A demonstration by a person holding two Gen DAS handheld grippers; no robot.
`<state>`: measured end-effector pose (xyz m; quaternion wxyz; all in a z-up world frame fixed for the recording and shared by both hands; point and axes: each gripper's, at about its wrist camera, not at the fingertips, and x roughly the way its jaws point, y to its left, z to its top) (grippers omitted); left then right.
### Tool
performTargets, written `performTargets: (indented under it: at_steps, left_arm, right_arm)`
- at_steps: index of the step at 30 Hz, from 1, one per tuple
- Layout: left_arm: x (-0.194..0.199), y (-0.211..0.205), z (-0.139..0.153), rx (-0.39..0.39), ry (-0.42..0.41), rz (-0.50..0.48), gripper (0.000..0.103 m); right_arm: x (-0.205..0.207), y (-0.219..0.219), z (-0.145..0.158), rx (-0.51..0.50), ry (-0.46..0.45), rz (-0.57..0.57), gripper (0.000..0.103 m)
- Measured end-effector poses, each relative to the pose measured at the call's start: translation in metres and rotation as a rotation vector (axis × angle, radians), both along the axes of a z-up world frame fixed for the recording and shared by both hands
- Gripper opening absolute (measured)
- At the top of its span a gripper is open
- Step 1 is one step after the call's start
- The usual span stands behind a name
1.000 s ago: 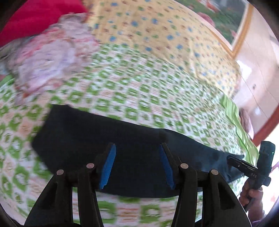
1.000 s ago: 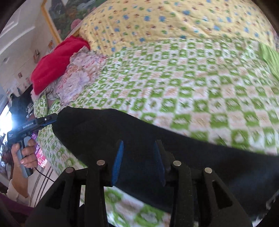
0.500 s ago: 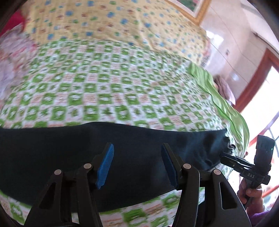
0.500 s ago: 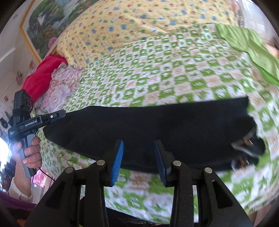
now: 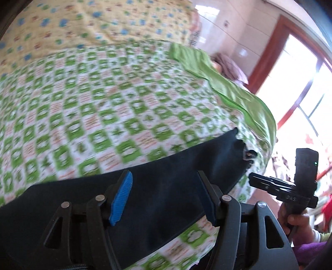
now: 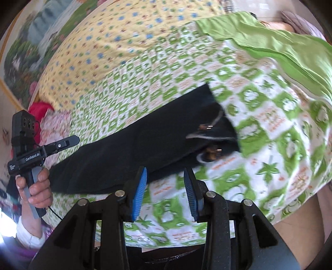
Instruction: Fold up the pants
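in the left wrist view, the dark pants (image 5: 157, 199) are seen laid out flat in a long band across the green checked bedspread (image 5: 99, 116), near its front edge. the left gripper (image 5: 164, 195) is held over the middle of that band, its blue-padded fingers (image 5: 121, 197) spread wide apart with nothing between them; whether the tips touch the cloth cannot be told. the waist end of the pants, with a small metal fastening showing, is found at the right, close to the bed's corner. just beyond that end the right gripper (image 5: 254, 179) is seen from the side, gripped by a hand (image 5: 294, 220); from here its opening cannot be judged. a plain green sheet (image 5: 224, 83) is draped along the right side of the bed, and a yellow dotted cover (image 5: 99, 18) is spread at the far end.

in the right wrist view, the pants (image 6: 128, 153) are shown running on a slant from lower left up to the right, the waistband turned open with its pale lining and clasps visible. the right gripper (image 6: 166, 187) is poised at the near edge of the pants, jaws parted and empty, the bedspread (image 6: 259, 116) seen between them. at the left, the left gripper (image 6: 72, 140) is held by a hand (image 6: 36, 187) just at the leg end of the pants. a red cushion (image 6: 38, 108) and a floral bundle (image 6: 56, 124) are lying behind it.
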<state>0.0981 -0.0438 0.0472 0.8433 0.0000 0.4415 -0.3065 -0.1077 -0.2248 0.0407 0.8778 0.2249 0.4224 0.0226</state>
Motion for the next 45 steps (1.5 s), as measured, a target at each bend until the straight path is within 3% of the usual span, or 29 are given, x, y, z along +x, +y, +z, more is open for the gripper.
performTargets:
  at_steps: [8,13,23,27,31,32,33,35,41,44,45]
  left_arm:
    - [0.025,-0.053,0.0,0.039,0.019,-0.144,0.065]
    - [0.043,-0.087,-0.008,0.079,0.057,-0.236,0.066]
    - [0.063,-0.15,-0.029,0.18,0.107,-0.394,0.066]
    - [0.067,-0.165,-0.038,0.221,0.117,-0.438,0.066]
    - [0.068,-0.178,-0.043,0.244,0.128,-0.472,0.066]
    - [0.068,-0.182,-0.043,0.247,0.13,-0.484,0.066]
    - [0.067,-0.187,-0.044,0.254,0.131,-0.502,0.066]
    - [0.065,-0.197,-0.046,0.268,0.132,-0.533,0.066]
    - [0.065,-0.227,-0.062,0.278,0.199,-0.628,0.062]
    - [0.067,-0.237,-0.068,0.25,0.219,-0.654,0.045]
    - [0.068,-0.238,-0.067,0.229,0.225,-0.666,0.029]
  right_arm:
    - [-0.003,-0.028,-0.009,0.059,0.021,-0.146,0.038]
    - [0.0,-0.049,-0.019,0.214,0.019,-0.256,0.038]
    - [0.002,-0.064,-0.036,0.473,-0.008,-0.331,0.039]
    - [-0.006,-0.067,-0.032,0.539,-0.04,-0.352,0.061]
    - [0.0,-0.065,-0.032,0.483,-0.046,-0.336,0.061]
    - [0.001,-0.065,-0.033,0.473,-0.044,-0.331,0.055]
    - [0.001,-0.065,-0.034,0.455,-0.037,-0.324,0.039]
    - [0.001,-0.066,-0.038,0.443,-0.022,-0.295,0.017]
    - [-0.013,-0.066,-0.039,0.382,-0.046,-0.235,0.014]
    - [-0.012,-0.064,-0.038,0.339,-0.053,-0.213,0.014]
    - [-0.011,-0.063,-0.037,0.328,-0.055,-0.207,0.014]
